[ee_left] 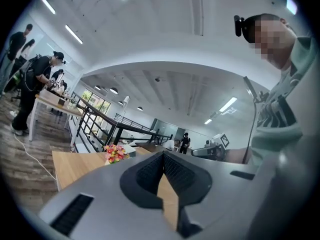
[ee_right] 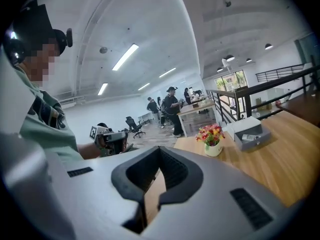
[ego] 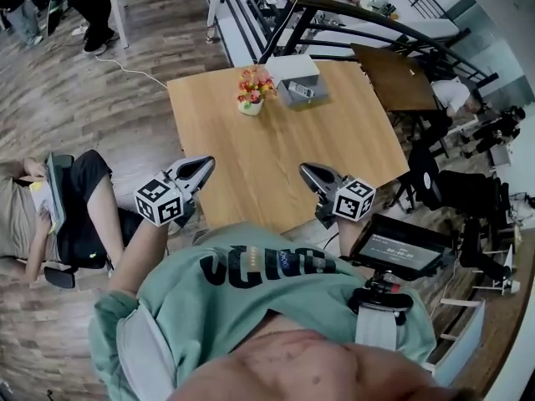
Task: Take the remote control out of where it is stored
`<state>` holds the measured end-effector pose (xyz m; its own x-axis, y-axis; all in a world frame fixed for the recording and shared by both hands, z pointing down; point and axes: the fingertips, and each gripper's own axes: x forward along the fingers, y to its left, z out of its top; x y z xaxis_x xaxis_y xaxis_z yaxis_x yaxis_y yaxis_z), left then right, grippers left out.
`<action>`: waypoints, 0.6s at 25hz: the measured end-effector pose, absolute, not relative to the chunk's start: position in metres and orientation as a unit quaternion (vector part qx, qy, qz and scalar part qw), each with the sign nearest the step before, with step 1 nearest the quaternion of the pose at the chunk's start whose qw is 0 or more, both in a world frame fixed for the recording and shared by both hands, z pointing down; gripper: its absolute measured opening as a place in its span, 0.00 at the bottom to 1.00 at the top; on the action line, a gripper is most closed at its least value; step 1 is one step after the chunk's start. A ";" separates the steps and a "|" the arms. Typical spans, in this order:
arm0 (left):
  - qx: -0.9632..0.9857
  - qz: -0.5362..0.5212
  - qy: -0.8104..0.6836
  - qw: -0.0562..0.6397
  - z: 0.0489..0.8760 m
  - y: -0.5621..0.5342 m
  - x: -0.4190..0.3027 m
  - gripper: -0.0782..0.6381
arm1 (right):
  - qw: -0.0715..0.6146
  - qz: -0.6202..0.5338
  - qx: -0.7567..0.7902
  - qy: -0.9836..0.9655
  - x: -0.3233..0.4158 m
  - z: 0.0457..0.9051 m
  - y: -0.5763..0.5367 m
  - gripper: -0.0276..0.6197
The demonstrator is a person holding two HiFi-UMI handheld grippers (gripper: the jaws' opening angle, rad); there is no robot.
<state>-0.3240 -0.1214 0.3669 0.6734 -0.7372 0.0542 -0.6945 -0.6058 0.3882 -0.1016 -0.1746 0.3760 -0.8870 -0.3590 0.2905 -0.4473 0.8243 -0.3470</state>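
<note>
Remote control, small and pale grey (ego: pixel 302 91), lies in the open grey drawer (ego: pixel 306 98) of a white box (ego: pixel 292 67) at the far edge of the light wooden tabletop (ego: pixel 276 153), just right of a white pot of red and yellow flowers (ego: pixel 253 88). Both claws are by the near edge, well apart from the drawer. The left gripper (ego: pixel 203 166) and the right gripper (ego: pixel 308 171) are each clenched on nothing.
</note>
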 end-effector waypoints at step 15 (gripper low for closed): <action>0.875 0.223 -0.413 0.117 0.296 -0.371 -0.260 0.12 | 0.065 0.201 0.074 -0.975 -0.059 0.445 -0.352 0.05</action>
<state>-0.2601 -0.3706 0.2960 0.5589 -0.6715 0.4865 -0.7757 -0.6308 0.0205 -0.0594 -0.3522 0.4451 -0.9807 -0.1173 0.1566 -0.1697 0.9082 -0.3825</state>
